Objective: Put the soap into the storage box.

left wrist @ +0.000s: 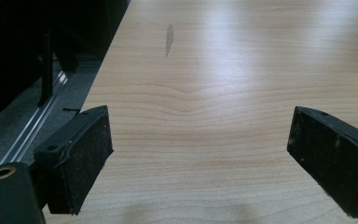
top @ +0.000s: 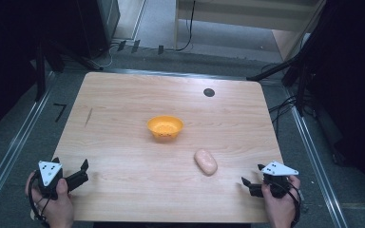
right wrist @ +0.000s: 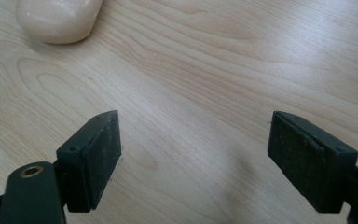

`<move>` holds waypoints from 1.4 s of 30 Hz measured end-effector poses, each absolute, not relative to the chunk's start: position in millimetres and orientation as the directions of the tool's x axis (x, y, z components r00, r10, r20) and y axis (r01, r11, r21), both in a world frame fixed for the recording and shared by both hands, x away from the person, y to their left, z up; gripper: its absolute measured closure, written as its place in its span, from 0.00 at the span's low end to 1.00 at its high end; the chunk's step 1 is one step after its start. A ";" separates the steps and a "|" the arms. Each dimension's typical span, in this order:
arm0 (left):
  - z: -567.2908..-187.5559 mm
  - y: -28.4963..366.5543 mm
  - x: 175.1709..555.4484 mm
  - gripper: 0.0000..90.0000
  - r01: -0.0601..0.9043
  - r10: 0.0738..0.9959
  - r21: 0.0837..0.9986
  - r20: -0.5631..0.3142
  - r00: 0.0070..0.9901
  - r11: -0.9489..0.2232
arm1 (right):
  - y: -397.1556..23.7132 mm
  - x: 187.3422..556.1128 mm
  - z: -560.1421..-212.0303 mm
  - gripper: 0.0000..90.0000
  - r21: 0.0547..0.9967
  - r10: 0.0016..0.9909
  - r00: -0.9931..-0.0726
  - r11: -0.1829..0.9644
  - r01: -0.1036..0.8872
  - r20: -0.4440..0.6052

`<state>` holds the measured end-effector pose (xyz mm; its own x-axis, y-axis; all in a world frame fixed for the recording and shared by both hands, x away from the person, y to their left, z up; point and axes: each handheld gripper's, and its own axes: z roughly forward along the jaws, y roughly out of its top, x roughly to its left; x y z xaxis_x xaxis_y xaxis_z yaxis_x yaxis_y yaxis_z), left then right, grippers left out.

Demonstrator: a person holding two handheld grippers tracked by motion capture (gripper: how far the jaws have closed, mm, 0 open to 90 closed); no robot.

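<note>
An orange bowl [top: 165, 127] stands near the middle of the wooden table [top: 123, 156]. A pale pink oval lump [top: 206, 161] lies to its front right; its rounded end shows at the top left of the right gripper view [right wrist: 58, 18]. My right gripper [top: 250, 176] is held over the front right corner, a short way right of the lump, its jaws apart over bare wood [right wrist: 196, 156]. Over the front left corner my left gripper [top: 78, 171] is held low, jaws wide with nothing between them [left wrist: 200, 158].
A small black round disc [top: 209, 92] is set in the table's far right part. A grey streak [top: 89, 117] marks the wood at the left. Metal floor rails [top: 14, 147] and dark stands flank the table; cables lie beyond its far edge.
</note>
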<state>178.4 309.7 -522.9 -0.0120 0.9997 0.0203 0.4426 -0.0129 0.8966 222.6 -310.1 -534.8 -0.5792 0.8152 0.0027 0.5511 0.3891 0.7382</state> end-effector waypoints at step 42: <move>-523.1 308.2 179.2 0.08 0.449 1.000 0.893 0.021 0.006 -0.022 | -243.4 255.2 -510.7 0.25 0.613 0.781 -0.622 0.467 0.637 0.051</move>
<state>179.2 308.2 -523.1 0.0059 0.9998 0.0214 0.4489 -0.0217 0.8933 255.2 -243.4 -510.7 -0.6222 0.7812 0.0511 0.6371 0.4673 0.6130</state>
